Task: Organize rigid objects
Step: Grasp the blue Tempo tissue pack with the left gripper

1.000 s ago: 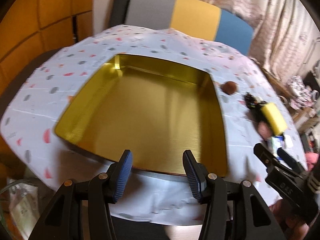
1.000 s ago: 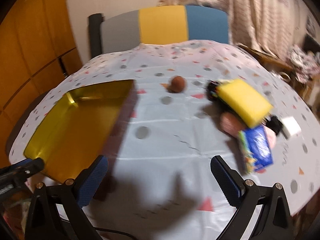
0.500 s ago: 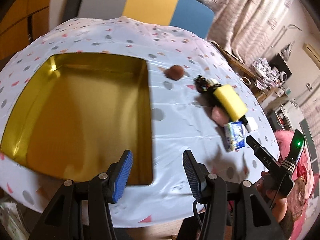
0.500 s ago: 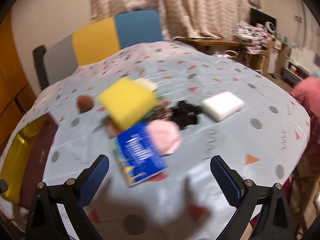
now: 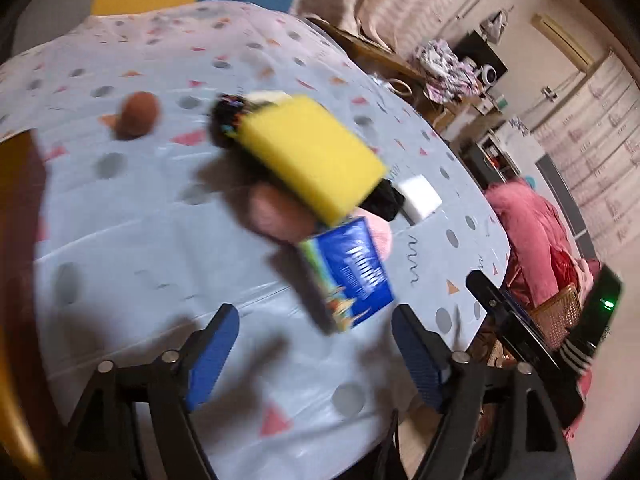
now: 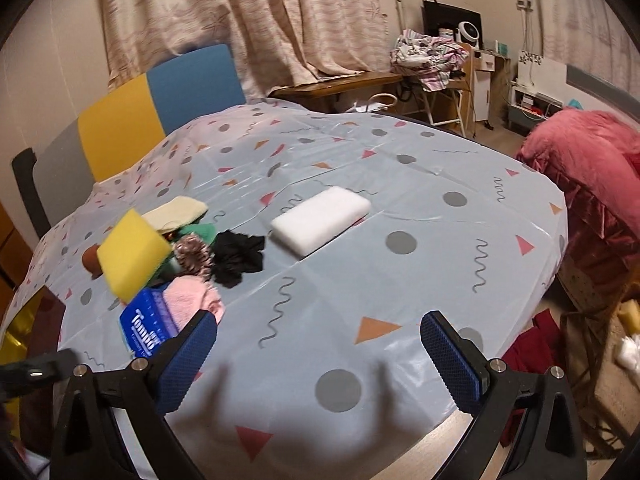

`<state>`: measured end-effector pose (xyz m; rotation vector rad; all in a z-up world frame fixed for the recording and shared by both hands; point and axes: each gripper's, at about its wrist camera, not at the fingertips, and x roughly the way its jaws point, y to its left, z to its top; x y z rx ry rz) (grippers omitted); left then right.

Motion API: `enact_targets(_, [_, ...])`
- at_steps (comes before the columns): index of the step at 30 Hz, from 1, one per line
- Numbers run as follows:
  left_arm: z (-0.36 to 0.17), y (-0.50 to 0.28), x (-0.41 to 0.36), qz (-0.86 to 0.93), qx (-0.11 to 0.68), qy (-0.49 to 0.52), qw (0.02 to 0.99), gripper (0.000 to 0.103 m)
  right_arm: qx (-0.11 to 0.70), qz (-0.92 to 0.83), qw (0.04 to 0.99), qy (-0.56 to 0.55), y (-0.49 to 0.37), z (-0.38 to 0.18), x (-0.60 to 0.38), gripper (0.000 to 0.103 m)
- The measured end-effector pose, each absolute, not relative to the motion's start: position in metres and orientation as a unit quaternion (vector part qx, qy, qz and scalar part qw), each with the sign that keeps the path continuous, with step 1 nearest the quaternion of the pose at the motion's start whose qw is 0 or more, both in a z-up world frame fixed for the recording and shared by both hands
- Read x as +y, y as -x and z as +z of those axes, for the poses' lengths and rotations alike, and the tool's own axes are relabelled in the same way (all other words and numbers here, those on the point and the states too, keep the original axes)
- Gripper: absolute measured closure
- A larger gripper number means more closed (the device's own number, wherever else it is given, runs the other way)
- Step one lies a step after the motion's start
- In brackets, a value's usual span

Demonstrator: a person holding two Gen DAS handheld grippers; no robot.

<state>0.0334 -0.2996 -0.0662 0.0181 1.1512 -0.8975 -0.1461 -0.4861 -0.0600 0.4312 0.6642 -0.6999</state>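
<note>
A pile of objects lies on the patterned tablecloth: a yellow sponge point(image 5: 312, 156) point(image 6: 130, 254), a blue Tombow box point(image 5: 348, 274) point(image 6: 146, 330), a pink cloth point(image 6: 192, 300), a black scrunchie point(image 6: 238, 256), a white block point(image 6: 320, 218) point(image 5: 418, 196) and a brown ball point(image 5: 138, 114). My left gripper point(image 5: 316, 352) is open and empty, just short of the blue box. My right gripper point(image 6: 320, 354) is open and empty above bare tablecloth, right of the pile. The gold tray's edge point(image 5: 16, 400) point(image 6: 16, 336) shows at far left.
A chair with grey, yellow and blue panels point(image 6: 156, 96) stands behind the table. A pink-covered seat point(image 6: 592, 184) and floor clutter lie past the table's right edge. The right gripper's body point(image 5: 520, 328) shows at lower right in the left wrist view.
Both grippers have swung right, away from the gold tray toward the pile. The left gripper's jaws have opened wider and come close to the blue box. The right gripper has passed the pile.
</note>
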Motion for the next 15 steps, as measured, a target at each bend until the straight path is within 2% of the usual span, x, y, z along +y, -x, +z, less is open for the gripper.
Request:
enact_targets(6, [-0.081,-0.025,-0.351,-0.417,0.515,-0.044,0.748,0.019,0.310,-0.345,0.860,-0.215,0.156,-0.060,-0.499,0.000])
enact_targets(12, [-0.091,-0.033,-0.369,-0.386,0.499,-0.059,0.774,0.022,0.315,-0.337,0.857,-0.232,0.157,-0.070,-0.504,0.000])
enact_targets(13, [-0.096,-0.035,-0.371,-0.380,0.506,-0.066,0.772,0.031,0.316,-0.333,0.857,-0.232,0.155,-0.072,-0.503,0.000])
enact_targets(15, [-0.106,-0.038,-0.368,-0.389,0.520,-0.056,0.758,0.040,0.318,-0.326,0.860,-0.231,0.151,-0.073,-0.501,0.000])
